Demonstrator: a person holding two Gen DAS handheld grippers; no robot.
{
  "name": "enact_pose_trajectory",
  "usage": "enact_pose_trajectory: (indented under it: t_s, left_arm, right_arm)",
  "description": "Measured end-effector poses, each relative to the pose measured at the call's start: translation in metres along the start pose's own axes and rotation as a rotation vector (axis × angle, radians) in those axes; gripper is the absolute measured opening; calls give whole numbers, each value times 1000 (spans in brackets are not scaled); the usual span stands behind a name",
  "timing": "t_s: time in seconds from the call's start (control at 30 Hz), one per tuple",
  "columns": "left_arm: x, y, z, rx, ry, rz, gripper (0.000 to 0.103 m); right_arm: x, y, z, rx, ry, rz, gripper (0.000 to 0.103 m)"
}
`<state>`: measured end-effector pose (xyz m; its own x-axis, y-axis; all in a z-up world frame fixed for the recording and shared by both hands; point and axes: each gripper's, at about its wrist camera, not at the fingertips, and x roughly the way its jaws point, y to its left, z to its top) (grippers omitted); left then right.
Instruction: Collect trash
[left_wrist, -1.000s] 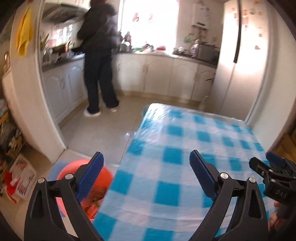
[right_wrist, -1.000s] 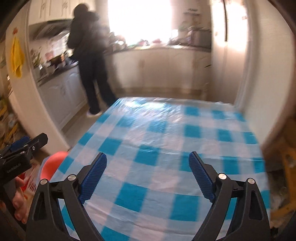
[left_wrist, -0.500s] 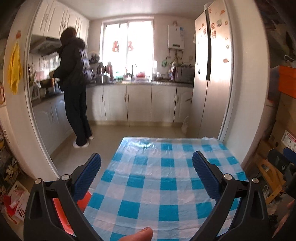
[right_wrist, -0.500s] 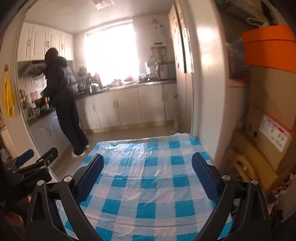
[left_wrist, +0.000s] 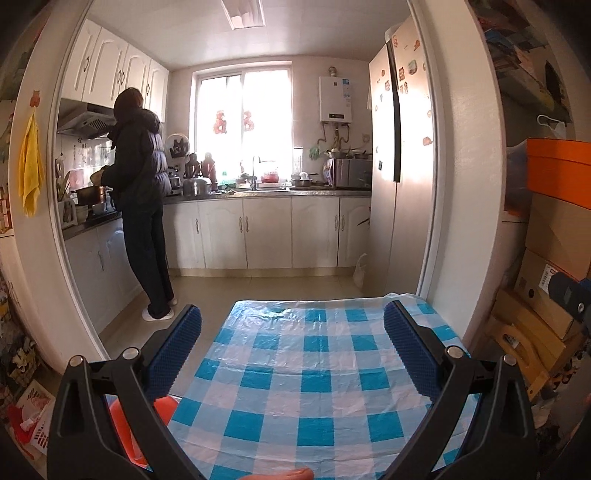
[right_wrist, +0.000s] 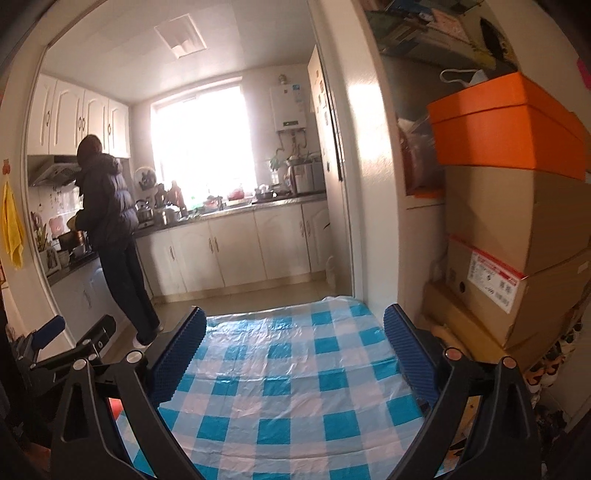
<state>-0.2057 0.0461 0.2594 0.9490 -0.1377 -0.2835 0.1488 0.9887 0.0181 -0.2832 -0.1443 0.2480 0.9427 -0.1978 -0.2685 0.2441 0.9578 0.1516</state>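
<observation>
A table with a blue-and-white checked plastic cloth (left_wrist: 310, 373) lies ahead in both wrist views (right_wrist: 288, 373); no trash shows on it. A red bin (left_wrist: 147, 417) stands on the floor at the table's left front corner, partly hidden by my left finger. My left gripper (left_wrist: 291, 343) is open and empty above the table's near end. My right gripper (right_wrist: 293, 343) is open and empty beside it. The left gripper also shows at the left edge of the right wrist view (right_wrist: 70, 343).
A person in dark clothes (left_wrist: 142, 206) stands at the kitchen counter, back left. A tall fridge (left_wrist: 399, 166) and a wall stand beyond the table's right. Stacked cardboard boxes (right_wrist: 517, 251) with an orange box (right_wrist: 506, 125) fill the right side. White cabinets (left_wrist: 266, 236) line the back.
Both grippers have tilted up and pulled back from the table. The view went from looking down on the cloth and red bin to looking level into the kitchen.
</observation>
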Motion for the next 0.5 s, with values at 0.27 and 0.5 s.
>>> enact_pose_trajectory:
  t_s: [0.27,0.5]
  left_arm:
    - [-14,-1,4,2,-28,-9,99]
    - [-22,0,8,-3,-45,-8,99]
  right_arm:
    - [-17,-1,6,2,-43,-19,96]
    - [-21,2,6,-7,-56,-24,96]
